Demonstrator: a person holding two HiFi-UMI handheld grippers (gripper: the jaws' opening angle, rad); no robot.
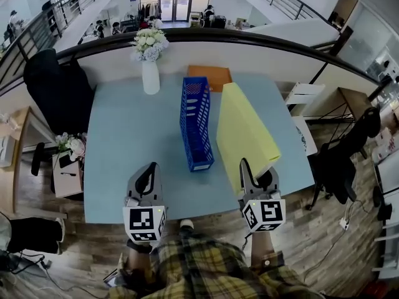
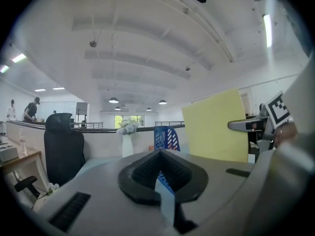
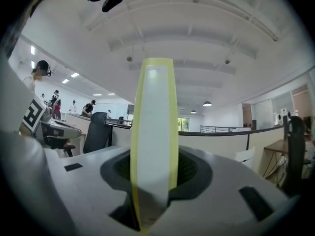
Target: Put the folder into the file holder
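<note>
The yellow folder (image 1: 244, 136) stands on edge above the light blue table (image 1: 124, 142), just right of the blue mesh file holder (image 1: 196, 123). My right gripper (image 1: 245, 168) is shut on the folder's near end. In the right gripper view the folder's spine (image 3: 153, 132) rises straight up between the jaws of that gripper (image 3: 155, 181). My left gripper (image 1: 149, 169) hovers over the table's front edge, left of the holder, jaws together and holding nothing. The left gripper view shows the closed gripper (image 2: 160, 157), with the file holder (image 2: 166, 137) and folder (image 2: 216, 127) beyond.
A white vase of flowers (image 1: 150, 73) stands at the table's far left. An orange pad (image 1: 211, 75) lies behind the holder. A black chair (image 1: 59, 92) is left of the table and another chair (image 1: 340, 161) is right of it. A person's checked shirt (image 1: 206, 266) fills the bottom.
</note>
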